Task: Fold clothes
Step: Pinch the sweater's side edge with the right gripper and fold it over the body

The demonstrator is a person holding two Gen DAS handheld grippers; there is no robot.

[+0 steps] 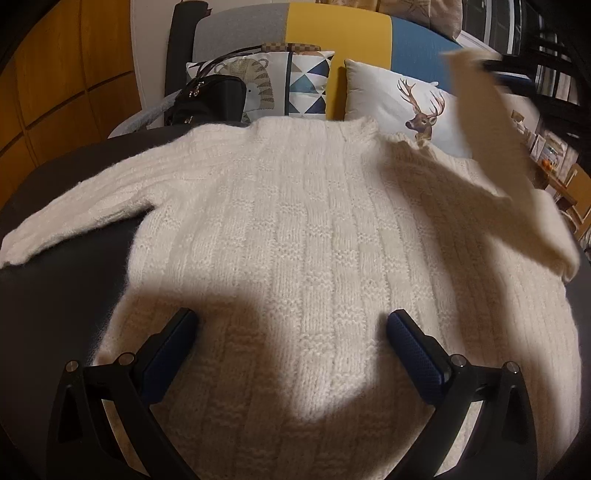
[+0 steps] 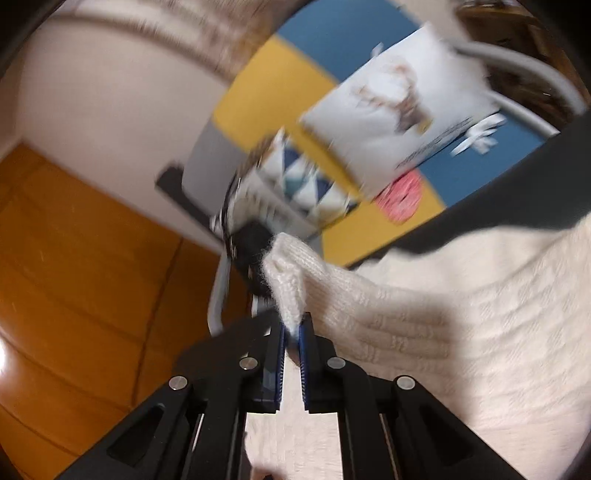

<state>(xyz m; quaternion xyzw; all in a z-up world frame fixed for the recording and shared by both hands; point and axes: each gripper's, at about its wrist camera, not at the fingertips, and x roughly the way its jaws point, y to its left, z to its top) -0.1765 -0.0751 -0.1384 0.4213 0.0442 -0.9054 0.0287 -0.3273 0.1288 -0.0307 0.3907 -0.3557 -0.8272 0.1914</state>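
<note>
A cream knitted sweater (image 1: 295, 229) lies flat on a dark table (image 1: 55, 295), collar toward the sofa. Its left sleeve (image 1: 74, 218) stretches out flat to the left. My left gripper (image 1: 291, 332) hovers open over the sweater's lower body, blue pads wide apart with nothing between them. The right sleeve (image 1: 491, 140) is lifted into the air at the upper right, blurred. In the right wrist view my right gripper (image 2: 293, 328) is shut on that sleeve's cuff (image 2: 291, 280), which sticks up past the fingertips, with the sleeve trailing back to the sweater body (image 2: 498, 332).
Behind the table stands a sofa (image 1: 332, 29) in grey, yellow and blue, with a deer cushion (image 1: 410, 107), a triangle-pattern cushion (image 1: 306, 85) and a black bag (image 1: 207, 99). Wooden cabinet doors (image 1: 55, 92) are at the left. A pink round object (image 2: 400, 195) lies on the sofa seat.
</note>
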